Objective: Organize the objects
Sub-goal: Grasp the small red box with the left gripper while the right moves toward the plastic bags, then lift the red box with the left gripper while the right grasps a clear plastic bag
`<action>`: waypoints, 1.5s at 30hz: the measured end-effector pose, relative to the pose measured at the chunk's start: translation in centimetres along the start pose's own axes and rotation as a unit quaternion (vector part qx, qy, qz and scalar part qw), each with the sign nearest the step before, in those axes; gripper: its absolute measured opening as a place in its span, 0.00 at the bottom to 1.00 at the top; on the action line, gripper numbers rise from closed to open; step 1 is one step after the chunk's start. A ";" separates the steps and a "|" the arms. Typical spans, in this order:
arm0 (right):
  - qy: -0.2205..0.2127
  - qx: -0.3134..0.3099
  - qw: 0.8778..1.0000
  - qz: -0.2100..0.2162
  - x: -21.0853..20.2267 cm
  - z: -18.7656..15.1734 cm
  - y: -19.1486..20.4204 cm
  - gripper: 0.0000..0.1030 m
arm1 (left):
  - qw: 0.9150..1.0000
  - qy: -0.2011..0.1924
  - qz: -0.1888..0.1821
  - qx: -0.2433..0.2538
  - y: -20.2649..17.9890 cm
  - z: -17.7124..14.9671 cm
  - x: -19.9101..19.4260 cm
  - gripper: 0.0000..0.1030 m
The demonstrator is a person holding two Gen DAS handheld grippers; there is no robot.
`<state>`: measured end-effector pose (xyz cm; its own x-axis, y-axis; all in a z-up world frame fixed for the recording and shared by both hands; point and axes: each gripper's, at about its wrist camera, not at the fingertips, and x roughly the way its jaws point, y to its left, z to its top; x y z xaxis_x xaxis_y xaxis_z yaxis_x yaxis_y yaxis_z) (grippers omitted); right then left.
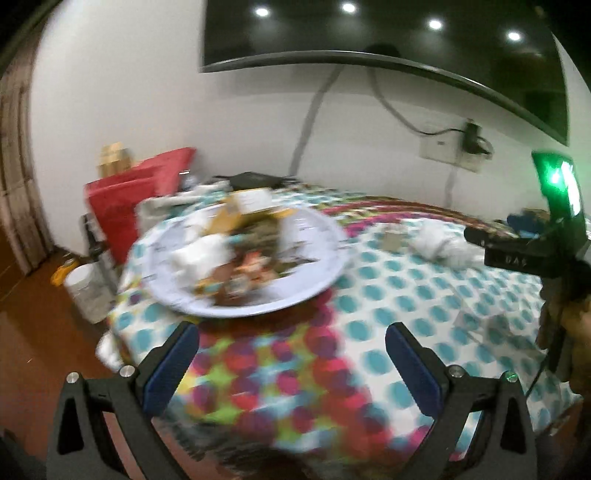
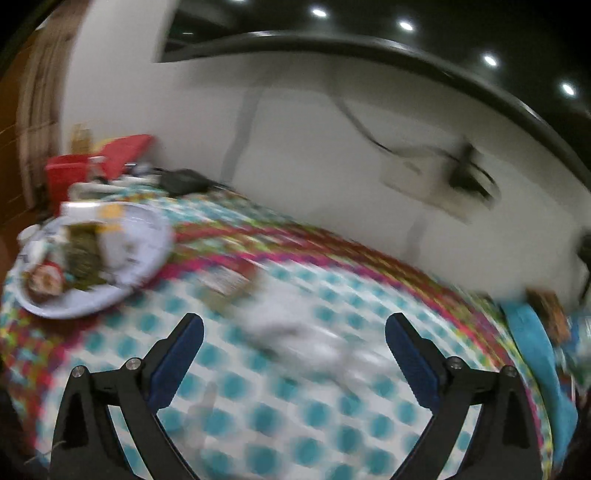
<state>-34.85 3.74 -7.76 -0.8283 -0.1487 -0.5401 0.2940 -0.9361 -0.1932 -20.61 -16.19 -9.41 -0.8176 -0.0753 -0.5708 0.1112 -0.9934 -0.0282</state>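
Teal-dotted cloth [image 1: 406, 295] w/ a multicolour patch covers the desk, and both views are blurred by motion. Left gripper [image 1: 291, 345] hangs above the near edge of the cloth, its blue-padded fingers [image 1: 173, 365] spread wide w/ nothing between them. Just ahead of it sits a pale round plate [image 1: 317, 284], piled w/ small objects [image 1: 240, 266]: white pieces, something brown and orange, a yellow-ish card at the back; blur makes them hard to name. Right of the plate, well apart from it, a white crumpled lump [image 1: 443, 243] lies on the cloth beside a small flat tan piece [image 1: 393, 240]. Behind the plate, near the wall, are a red box [image 1: 125, 199] and a flat black device [image 1: 255, 180]. A white jar [image 1: 86, 291] stands on the brown floor left of the desk. A dark TV [image 1: 369, 33] hangs on the wall above, cables running down to a socket. At the right edge of the left wrist view the other handheld unit shows a green light. Right gripper [image 2: 293, 343] also hovers over the dotted cloth, fingers [image 2: 413, 362] wide apart and holding nothing; below and between them is a smeared white shape [image 2: 295, 332], too blurred to ID. In this view the plate [image 2: 147, 273] lies far left, and a teal cloth [image 2: 539, 354] sits at the right edge.
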 end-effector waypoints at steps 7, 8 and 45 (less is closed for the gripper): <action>0.036 0.081 0.996 -0.023 0.7 -3.1 -8.1 0.95 | 0.999 0.011 -0.035 0.017 -6.0 4.5 3.8 1.00; 0.035 0.088 0.995 -0.020 0.6 -3.2 -8.4 0.95 | 0.999 0.016 -0.041 0.020 -6.7 5.0 4.6 1.00; 0.047 0.142 0.989 0.013 1.1 -3.6 -10.6 0.99 | 0.991 0.103 -0.028 0.079 -11.7 9.7 18.0 0.28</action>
<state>-37.17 14.60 -9.22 -0.7698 -0.1566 -0.6187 0.1577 -0.9860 0.0533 -42.07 -6.80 -11.43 -0.6857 -0.0160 -0.7277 -0.0351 -0.9979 0.0550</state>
